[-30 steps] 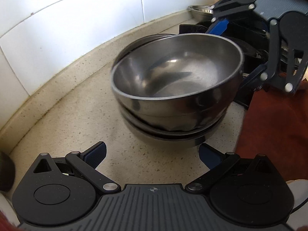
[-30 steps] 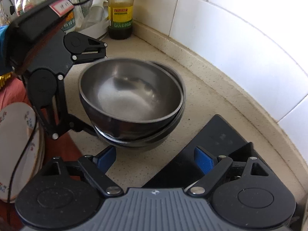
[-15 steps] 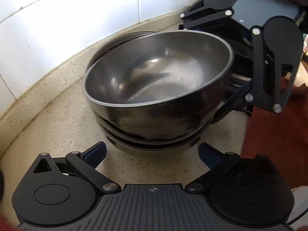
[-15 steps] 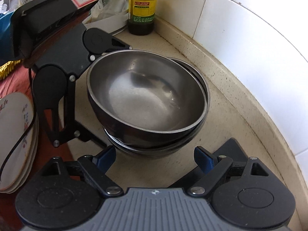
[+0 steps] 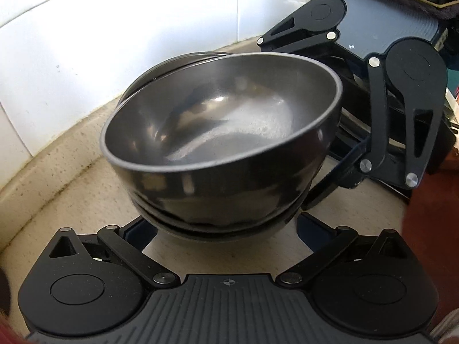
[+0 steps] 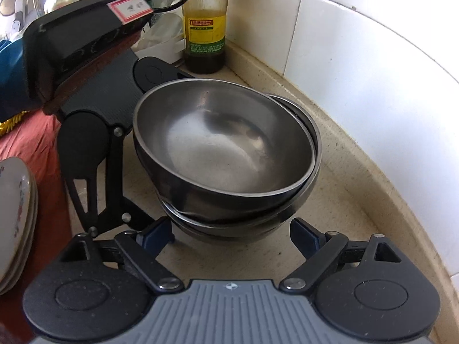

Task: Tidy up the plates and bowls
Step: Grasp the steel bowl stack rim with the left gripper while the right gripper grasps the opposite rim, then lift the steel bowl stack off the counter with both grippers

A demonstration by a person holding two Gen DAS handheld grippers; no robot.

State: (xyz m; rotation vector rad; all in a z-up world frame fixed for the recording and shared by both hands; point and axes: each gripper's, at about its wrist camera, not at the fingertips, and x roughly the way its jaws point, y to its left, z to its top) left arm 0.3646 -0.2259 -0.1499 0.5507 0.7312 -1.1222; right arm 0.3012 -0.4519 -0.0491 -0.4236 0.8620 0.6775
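Bowls (image 5: 221,132) of shiny metal sit stacked on the counter (image 5: 71,189), mid-frame in both views. The left gripper (image 5: 226,229) and the right gripper (image 6: 229,233) are both wide open around the stack's bottom, holding nothing. Plates (image 6: 14,215) lie at the left edge.

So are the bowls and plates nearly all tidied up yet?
Partly. Done: the metal bowls sit nested in one stack on the counter, and the flowery plates are piled at the side. In hand: nothing yet; the left gripper and right gripper are both open, one on each side of the bowl stack. Left: probably gripping that stack and putting it wherever it belongs.
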